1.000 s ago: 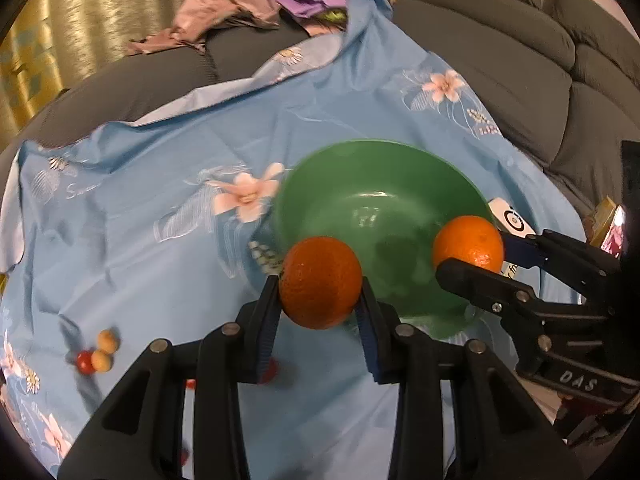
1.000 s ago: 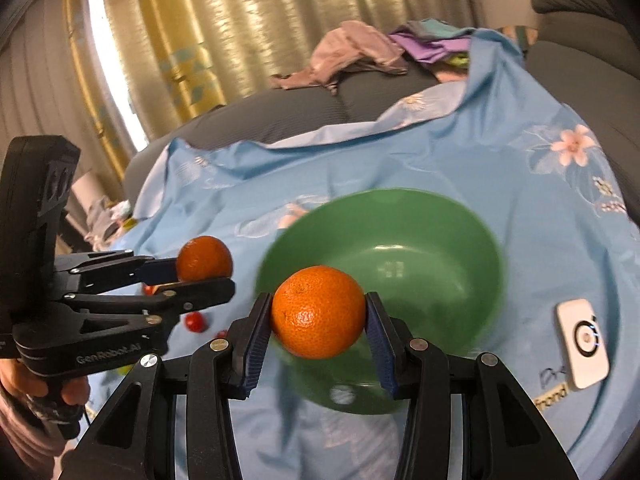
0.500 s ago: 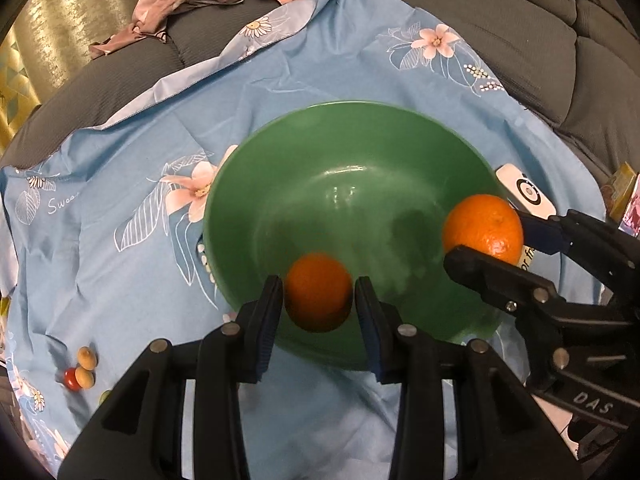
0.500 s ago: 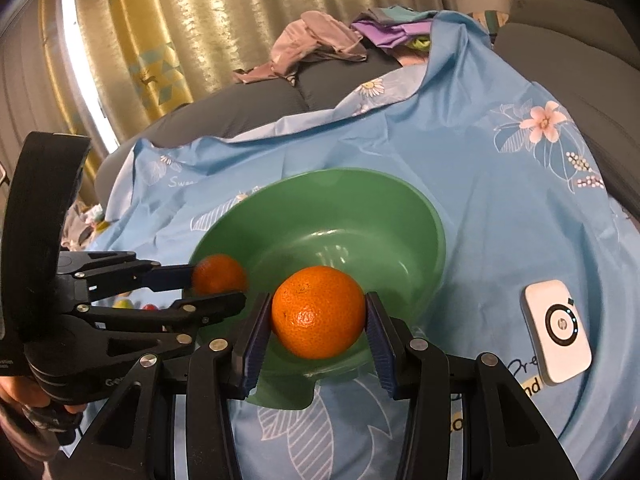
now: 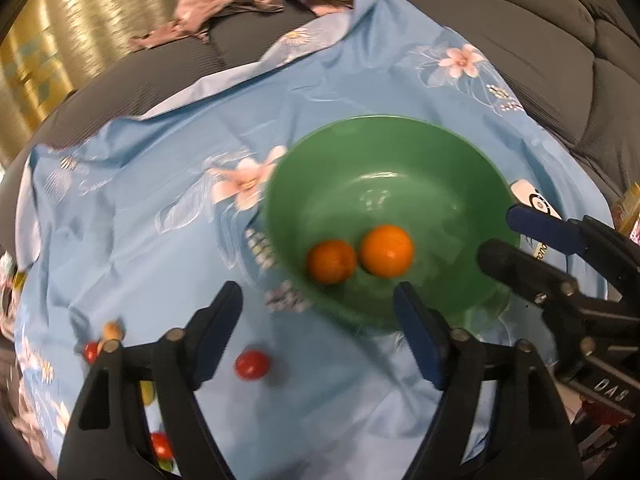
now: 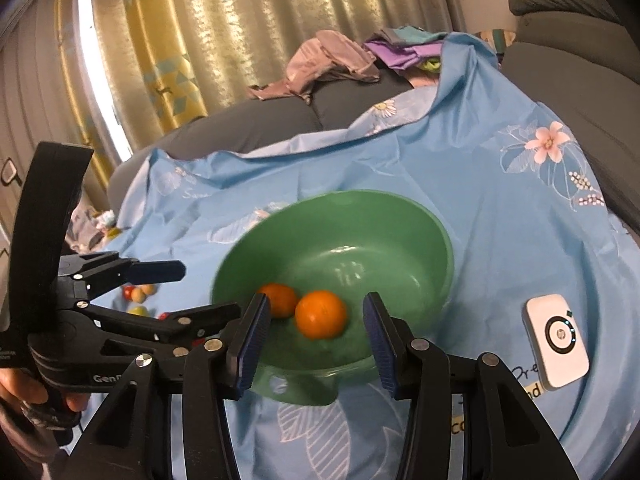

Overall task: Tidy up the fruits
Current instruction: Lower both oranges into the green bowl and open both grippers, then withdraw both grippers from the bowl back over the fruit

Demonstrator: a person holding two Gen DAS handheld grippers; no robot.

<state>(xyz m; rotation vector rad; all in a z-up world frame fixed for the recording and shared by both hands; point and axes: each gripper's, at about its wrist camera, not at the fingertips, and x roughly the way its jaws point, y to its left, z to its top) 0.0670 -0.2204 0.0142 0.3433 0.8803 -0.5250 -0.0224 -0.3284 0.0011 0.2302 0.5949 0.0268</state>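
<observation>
Two oranges [image 5: 331,261] [image 5: 387,250] down in the green bowl [image 5: 380,120], touching each other near the lower left of its floor, gripped by nothing. Placed there, most likely, because the bowl serves as the collecting spot for the fruit.

Left gripper [image 5: 318,294] low in the left wrist view, jaws opening and already wide, with nothing between them. Poised over the near rim of the bowl, angled down into it.

Right gripper [image 6: 316,304] at the bottom of the right wrist view, jaws also apart and empty, framing the oranges without touching them.

Small red fruit [image 5: 251,364] loose on the blue flowered cloth [image 5: 160,240], lower left of the bowl, with a few more small fruits [image 5: 104,340] further left. Probably next for sorting.

White device [image 6: 557,346] flat on the cloth, right of the bowl, clear of the work.
</observation>
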